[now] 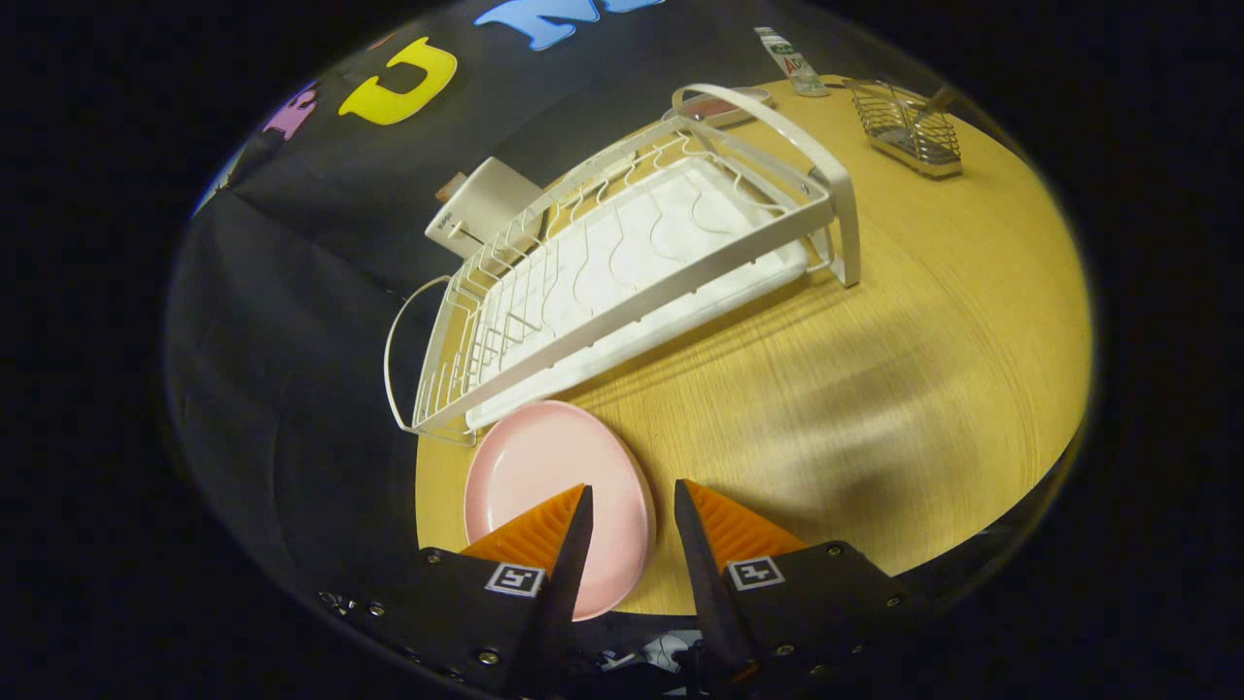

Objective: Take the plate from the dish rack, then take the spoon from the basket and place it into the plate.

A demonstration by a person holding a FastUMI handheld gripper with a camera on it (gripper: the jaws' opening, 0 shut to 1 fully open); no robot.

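The wooden counter (875,389) is the biggest thing here, and everything sits on it. It has lots of bare space in the middle.

Next is the white dish rack (632,262). It stands at the back of the counter, close to the black cloth wall. No plate shows in it now, so it looks like the first job is done. A pale flat box (483,206) leans behind the rack, by the wall.

The pink plate (544,486) lies flat on the counter, just in front of the near end of the rack. It looks like it is put there so it can catch the spoon. It sits near the counter's edge, easy to reach.

The hand-held gripper (629,501) is above the plate's near side. Its two fingers are spread apart, and nothing is between them. One finger hangs over the plate and the other is just beside its rim.

The little wire basket (909,126) stands far off at the back corner, well away from the plate. A thin handle, likely the spoon (935,100), pokes up out of it. That looks like the next thing to fetch.

A small tube (792,63) stands near the basket. Something reddish (724,105) lies behind the rack's handle; I cannot tell what it is. The way over the counter to the basket looks open, past the tall end of the rack.
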